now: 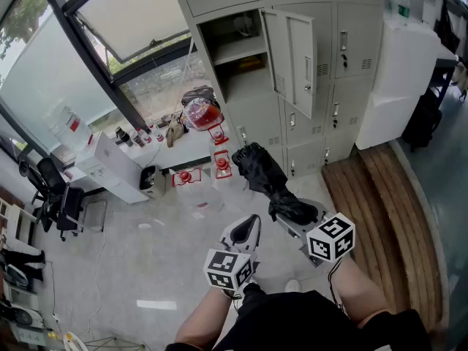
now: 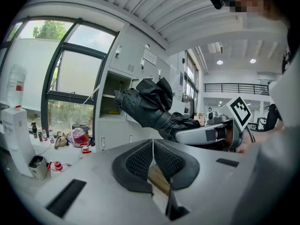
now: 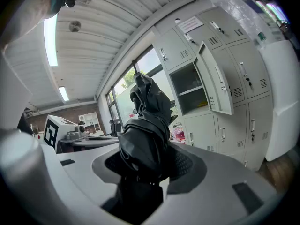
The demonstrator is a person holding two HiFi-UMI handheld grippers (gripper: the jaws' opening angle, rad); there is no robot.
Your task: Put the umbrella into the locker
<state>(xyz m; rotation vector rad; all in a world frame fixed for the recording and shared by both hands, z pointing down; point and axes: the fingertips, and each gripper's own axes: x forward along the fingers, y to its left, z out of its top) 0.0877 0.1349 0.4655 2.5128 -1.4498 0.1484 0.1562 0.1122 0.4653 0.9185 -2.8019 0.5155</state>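
Umbrella (image 1: 263, 175) in R tongs (image 1: 291, 221), long axis twd open locker (image 1: 238, 50).

The head view looks from above, steeply down and forward: floor (image 1: 131, 254) at lower left, lockers (image 1: 344, 42) across the top, and the left gripper (image 1: 252, 223) and right gripper (image 1: 292, 212) close by the bottom edge. The left gripper view sits right behind its own jaws, low in frame, facing roughly level toward the window (image 2: 65, 78) at left and the open locker (image 2: 110, 97) mid-frame. The right gripper view sits equally close, with the lockers at right. All three views share the open locker and the umbrella (image 1: 265, 174).
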